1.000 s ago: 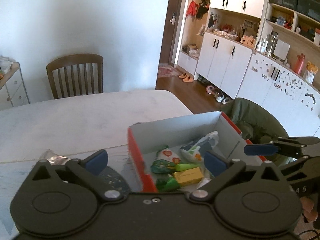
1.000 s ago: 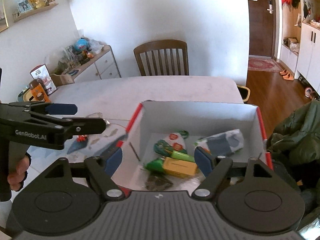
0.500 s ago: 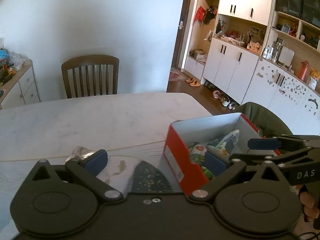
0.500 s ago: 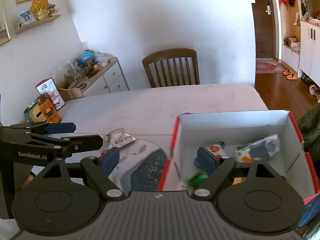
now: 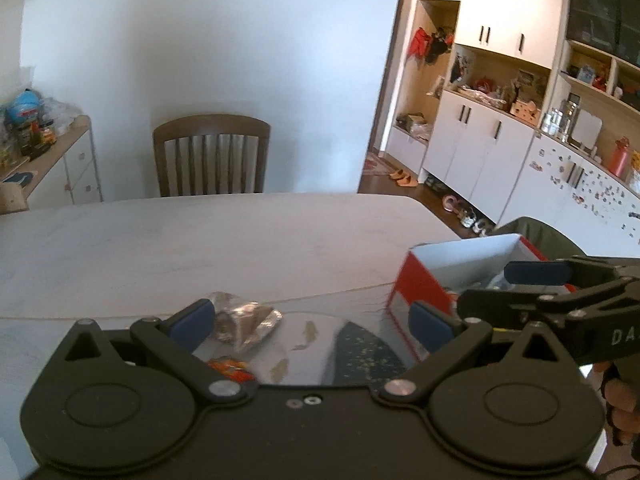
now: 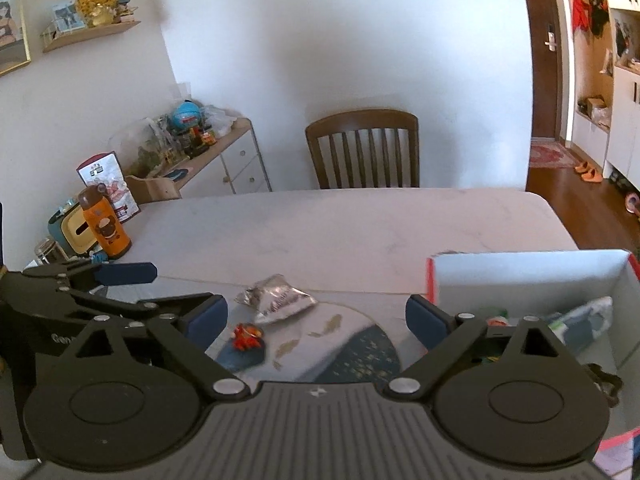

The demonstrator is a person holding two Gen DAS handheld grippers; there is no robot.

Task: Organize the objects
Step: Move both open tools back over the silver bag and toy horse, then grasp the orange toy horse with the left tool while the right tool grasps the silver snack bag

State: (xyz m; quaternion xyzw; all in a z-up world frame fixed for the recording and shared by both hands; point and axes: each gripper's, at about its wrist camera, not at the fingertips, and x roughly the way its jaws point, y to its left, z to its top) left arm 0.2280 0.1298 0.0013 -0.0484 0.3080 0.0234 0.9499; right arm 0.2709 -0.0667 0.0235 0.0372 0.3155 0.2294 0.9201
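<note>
Box (image 6: 532, 276): red outside, white inside, open top, on the table (image 6: 340, 232) at the right end of the mat (image 6: 352, 352); holds packets, among them a white-and-green pouch (image 6: 588, 320) by its right wall; the rest is hidden behind the right gripper.
Foil packet (image 6: 276, 300): crumpled, silvery, on the table left of the box, at the mat's far edge.
Red item (image 6: 248, 336): small, red-orange, on the mat, nearer than the foil packet and left of the box; too small to identify.
Left gripper (image 5: 312, 322): fingers spread wide, nothing between them; foil packet just beside its left pad, box corner beside its right pad.
Right gripper (image 6: 316, 320): fingers spread wide and empty; foil packet and red item lie in the gap toward its left pad, box behind its right pad.
</note>
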